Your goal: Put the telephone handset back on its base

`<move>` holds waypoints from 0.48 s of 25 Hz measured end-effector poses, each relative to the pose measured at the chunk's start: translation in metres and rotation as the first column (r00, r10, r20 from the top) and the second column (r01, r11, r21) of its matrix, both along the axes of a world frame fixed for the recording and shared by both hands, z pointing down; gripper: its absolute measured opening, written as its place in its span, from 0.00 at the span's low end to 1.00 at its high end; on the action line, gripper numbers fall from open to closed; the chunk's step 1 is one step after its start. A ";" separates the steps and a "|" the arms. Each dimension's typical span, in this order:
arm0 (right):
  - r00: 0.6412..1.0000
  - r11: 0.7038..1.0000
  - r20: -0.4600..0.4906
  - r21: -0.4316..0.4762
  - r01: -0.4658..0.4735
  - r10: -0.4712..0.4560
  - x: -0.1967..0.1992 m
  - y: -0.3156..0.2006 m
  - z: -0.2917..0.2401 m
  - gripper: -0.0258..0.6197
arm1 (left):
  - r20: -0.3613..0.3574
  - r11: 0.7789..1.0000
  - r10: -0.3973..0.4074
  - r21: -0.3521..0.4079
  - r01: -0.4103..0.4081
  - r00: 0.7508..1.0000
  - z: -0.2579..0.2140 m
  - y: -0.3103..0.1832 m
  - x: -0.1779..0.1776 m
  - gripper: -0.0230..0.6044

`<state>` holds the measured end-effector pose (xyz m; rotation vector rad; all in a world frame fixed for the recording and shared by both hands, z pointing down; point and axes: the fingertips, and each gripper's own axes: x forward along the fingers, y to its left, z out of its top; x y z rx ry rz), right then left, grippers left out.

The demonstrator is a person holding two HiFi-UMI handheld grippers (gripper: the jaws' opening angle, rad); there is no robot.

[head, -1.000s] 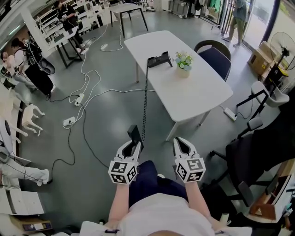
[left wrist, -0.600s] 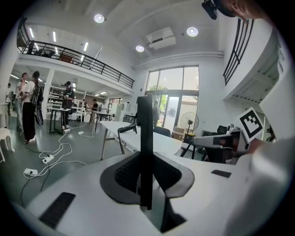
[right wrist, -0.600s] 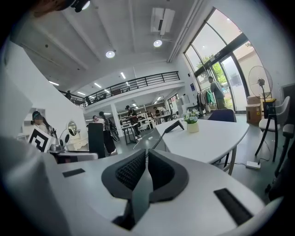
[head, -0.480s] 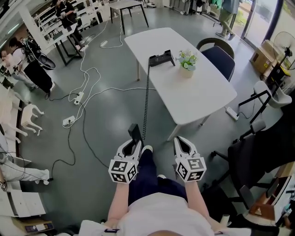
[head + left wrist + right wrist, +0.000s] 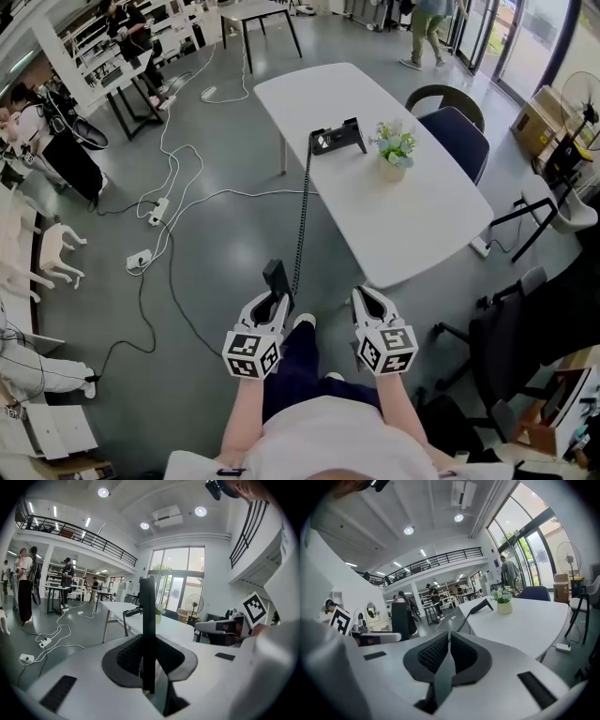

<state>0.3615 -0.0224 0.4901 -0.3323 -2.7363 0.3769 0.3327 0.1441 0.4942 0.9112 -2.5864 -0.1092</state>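
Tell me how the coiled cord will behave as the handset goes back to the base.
The coiled cord runs nearly straight from the base to the handset, so it is probably stretched and tugging back. Being springy, it will likely slacken and sag nearer the table, and might drag the light base.

Ahead of me, a white table (image 5: pixel 412 216) carries potted flowers (image 5: pixel 396 150); a blue chair (image 5: pixel 459 131) stands beside it, and cables (image 5: pixel 169 178) trail across the grey floor (image 5: pixel 216 244).
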 end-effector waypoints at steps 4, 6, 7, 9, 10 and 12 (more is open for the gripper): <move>1.000 1.000 -0.011 0.003 0.007 -0.007 -0.035 0.005 0.001 0.10 | 0.001 1.000 -0.002 0.008 0.002 1.000 -0.002 0.005 -0.030 0.17; 1.000 1.000 -0.011 0.010 0.011 -0.011 -0.053 0.007 -0.002 0.10 | -0.002 1.000 -0.002 0.013 0.003 1.000 -0.003 0.008 -0.045 0.17; 1.000 1.000 -0.010 0.014 0.011 -0.011 -0.062 0.008 -0.003 0.10 | -0.006 1.000 -0.003 0.015 0.003 1.000 -0.004 0.009 -0.052 0.17; 1.000 1.000 -0.011 0.018 0.010 -0.010 -0.078 0.011 -0.005 0.10 | -0.013 1.000 -0.002 0.016 0.002 1.000 -0.003 0.013 -0.066 0.17; 1.000 1.000 -0.012 0.020 0.009 -0.009 -0.086 0.012 -0.005 0.10 | -0.015 1.000 -0.001 0.015 0.002 1.000 -0.003 0.015 -0.073 0.17; 1.000 1.000 -0.013 0.025 0.011 -0.011 -0.102 0.014 -0.006 0.10 | -0.017 1.000 -0.003 0.016 0.003 1.000 -0.003 0.019 -0.088 0.17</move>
